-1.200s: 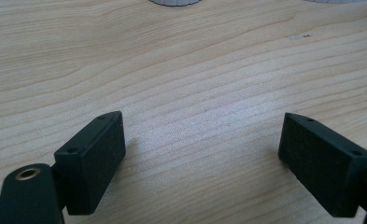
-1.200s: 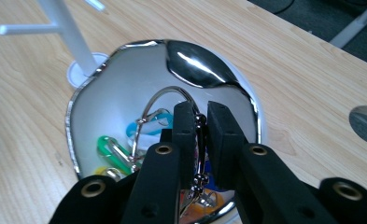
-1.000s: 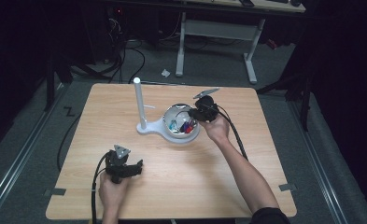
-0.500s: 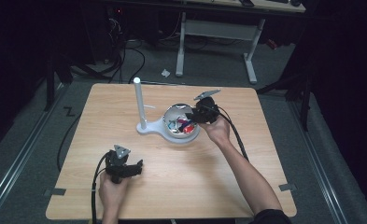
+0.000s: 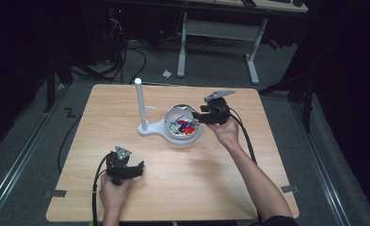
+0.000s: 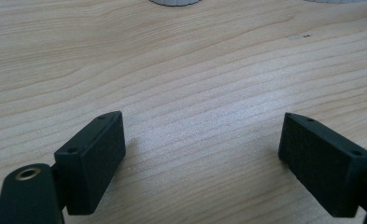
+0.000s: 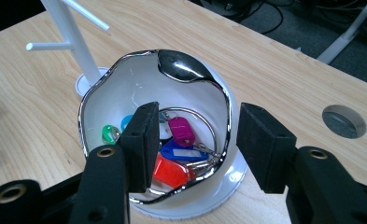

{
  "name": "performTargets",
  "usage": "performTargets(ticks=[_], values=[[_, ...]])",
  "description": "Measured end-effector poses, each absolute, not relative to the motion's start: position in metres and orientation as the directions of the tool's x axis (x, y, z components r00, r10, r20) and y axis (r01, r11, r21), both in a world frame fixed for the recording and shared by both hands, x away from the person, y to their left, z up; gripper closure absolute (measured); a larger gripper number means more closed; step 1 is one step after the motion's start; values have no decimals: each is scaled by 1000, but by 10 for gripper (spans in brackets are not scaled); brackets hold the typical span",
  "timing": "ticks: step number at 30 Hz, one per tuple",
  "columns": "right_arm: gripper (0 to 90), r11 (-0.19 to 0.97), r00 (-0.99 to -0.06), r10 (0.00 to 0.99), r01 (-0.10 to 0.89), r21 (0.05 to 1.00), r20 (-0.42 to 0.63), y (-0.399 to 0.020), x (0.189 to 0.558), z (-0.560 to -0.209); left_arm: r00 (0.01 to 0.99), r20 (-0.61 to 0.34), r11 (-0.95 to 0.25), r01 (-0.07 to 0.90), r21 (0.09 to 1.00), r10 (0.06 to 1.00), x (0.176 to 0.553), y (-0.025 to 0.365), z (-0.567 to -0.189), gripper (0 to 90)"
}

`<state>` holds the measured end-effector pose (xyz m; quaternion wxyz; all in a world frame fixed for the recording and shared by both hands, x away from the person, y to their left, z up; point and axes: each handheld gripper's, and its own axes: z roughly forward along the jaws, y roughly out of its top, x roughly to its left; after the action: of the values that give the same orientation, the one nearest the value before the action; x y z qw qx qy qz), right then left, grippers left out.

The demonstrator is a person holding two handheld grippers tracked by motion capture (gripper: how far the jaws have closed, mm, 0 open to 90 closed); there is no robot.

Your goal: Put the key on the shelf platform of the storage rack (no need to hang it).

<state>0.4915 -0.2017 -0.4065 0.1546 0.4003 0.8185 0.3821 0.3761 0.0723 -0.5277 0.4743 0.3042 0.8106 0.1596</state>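
High view: tabletop [image 5: 248, 188] fills centre frame, white bowl [image 5: 173, 134] at its middle beside a white stand [image 5: 139, 101]. Right gripper [image 7: 193, 144] fingers, just opening, straddle the rim, empty. Left gripper [image 6: 202, 158] fingers spread. Key tags [image 7: 181, 151] inside look light, slippery; pinch a ring.

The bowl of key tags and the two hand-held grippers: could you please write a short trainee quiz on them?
1. True or false: the right hand-held gripper grips the bowl.
2. Which lies in the bowl? A) key tags B) coins C) screws
3. What is between the jaws of the left hand-held gripper?

Key:
1. False; the jaws have just been opening, one inside the rim, one outside, and press nothing.
2. A
3. Only bare table.
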Motion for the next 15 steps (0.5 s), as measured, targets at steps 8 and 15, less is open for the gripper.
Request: performTargets(ticks=[8,15], values=[[483,373,-629,775,530,762,59,-216,481,-397,-362,-669,760,342,552,649,376,73,-528,151],[479,337,-608,790,533,776,75,-233,473,-391,-360,-668,758,343,554,651,376,73,-528,151]])
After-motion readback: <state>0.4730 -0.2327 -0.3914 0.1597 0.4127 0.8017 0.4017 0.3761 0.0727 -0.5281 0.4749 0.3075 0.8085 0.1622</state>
